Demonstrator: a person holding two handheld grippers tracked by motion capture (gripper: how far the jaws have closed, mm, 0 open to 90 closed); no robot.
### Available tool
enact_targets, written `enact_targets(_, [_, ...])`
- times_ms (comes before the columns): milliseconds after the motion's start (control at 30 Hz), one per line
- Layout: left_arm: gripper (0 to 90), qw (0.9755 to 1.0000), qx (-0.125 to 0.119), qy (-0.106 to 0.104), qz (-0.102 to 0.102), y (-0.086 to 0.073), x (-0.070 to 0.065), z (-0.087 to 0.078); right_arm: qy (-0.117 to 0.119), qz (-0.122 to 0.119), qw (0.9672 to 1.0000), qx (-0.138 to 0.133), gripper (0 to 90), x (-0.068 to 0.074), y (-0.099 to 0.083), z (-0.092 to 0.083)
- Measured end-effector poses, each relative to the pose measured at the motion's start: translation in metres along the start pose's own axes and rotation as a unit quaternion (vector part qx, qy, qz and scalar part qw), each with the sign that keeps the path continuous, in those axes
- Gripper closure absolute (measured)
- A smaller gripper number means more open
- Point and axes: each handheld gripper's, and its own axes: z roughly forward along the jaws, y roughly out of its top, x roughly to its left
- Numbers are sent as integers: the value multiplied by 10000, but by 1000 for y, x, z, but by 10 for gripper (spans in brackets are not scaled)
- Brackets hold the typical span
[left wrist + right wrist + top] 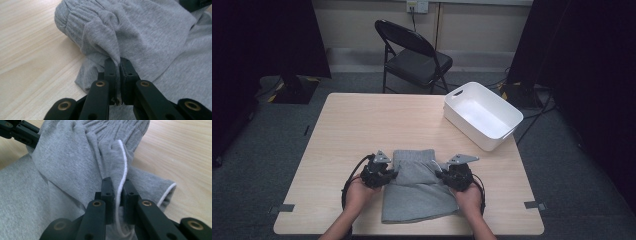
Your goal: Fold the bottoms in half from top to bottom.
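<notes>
Pinching the soft grey knit garment (pixel 417 186) near the surface's (pixel 362 125) front edge, left gripper (pixel 119 65) and right gripper (pixel 117 185) fingers each clamp a fold, apparently folding it over.

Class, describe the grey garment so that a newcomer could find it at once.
Start at the light wooden table and look to its near edge. There lies the grey garment, partly folded, pinched at its sides by the left tool and the right tool. Unlike the hard white bin, it is soft and ribbed.
</notes>
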Motion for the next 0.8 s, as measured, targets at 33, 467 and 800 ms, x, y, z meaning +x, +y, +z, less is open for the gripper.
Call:
enact_targets(33, [857, 10000, -11, 49, -27, 0, 0, 1, 11, 81, 10000, -12, 828, 0, -1, 0])
enact_targets(467, [857, 9997, -42, 253, 37, 11, 6, 16, -76, 199, 9997, -142, 829, -4, -1, 9])
enact_targets(800, [858, 9987, 51, 515, -19, 32, 26, 32, -421, 196, 9988, -150, 829, -13, 19, 30])
